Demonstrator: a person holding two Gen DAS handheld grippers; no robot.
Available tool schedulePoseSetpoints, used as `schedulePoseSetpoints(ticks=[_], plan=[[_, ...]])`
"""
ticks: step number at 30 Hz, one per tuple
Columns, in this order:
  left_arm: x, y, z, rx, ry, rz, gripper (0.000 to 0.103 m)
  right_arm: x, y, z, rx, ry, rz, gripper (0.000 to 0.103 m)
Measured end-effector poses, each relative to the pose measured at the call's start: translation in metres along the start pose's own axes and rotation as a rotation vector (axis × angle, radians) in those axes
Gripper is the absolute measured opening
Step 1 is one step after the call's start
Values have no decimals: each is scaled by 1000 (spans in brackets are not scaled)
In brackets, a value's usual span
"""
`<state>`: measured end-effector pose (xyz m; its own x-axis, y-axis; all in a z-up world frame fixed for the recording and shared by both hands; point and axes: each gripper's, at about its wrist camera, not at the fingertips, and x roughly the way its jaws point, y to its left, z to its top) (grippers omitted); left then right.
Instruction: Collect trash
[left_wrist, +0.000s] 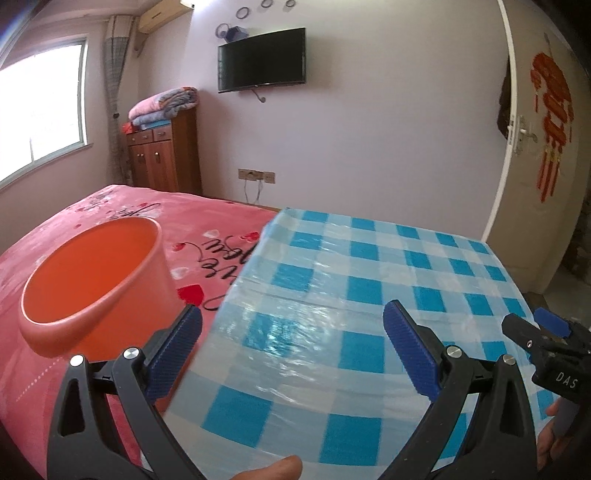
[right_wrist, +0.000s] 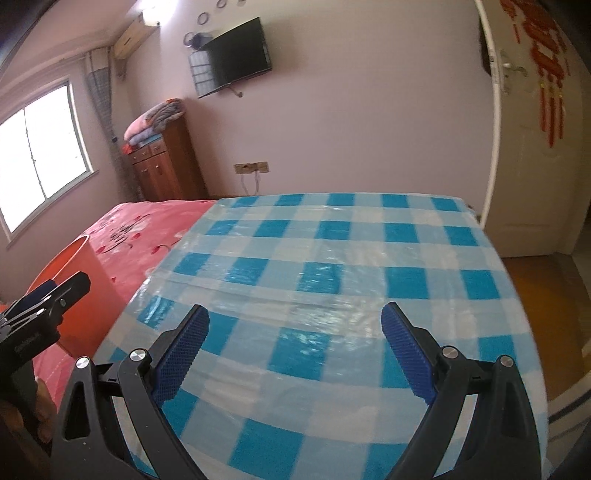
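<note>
While both jaws gape apart, the orange bin (left_wrist: 96, 284) sits left of them.

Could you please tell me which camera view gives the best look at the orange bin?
The left wrist view: the orange bin shows its whole open rim and inside, standing on the pink bedspread. The right wrist view catches only part of its side, partly hidden behind the left gripper.
</note>
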<state>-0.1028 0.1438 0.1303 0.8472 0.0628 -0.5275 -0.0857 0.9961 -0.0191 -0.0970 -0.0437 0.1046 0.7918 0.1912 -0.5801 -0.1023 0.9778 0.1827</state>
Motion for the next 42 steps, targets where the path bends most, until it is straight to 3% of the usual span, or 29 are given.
schedulePoseSetpoints(ticks=[15, 42], plan=[[-13, -50, -14, 68, 12, -48, 99, -35, -44, -17, 40, -33, -111, 93], [-25, -89, -28, 146, 25, -79, 99, -62, -53, -24, -12, -111, -212, 95]])
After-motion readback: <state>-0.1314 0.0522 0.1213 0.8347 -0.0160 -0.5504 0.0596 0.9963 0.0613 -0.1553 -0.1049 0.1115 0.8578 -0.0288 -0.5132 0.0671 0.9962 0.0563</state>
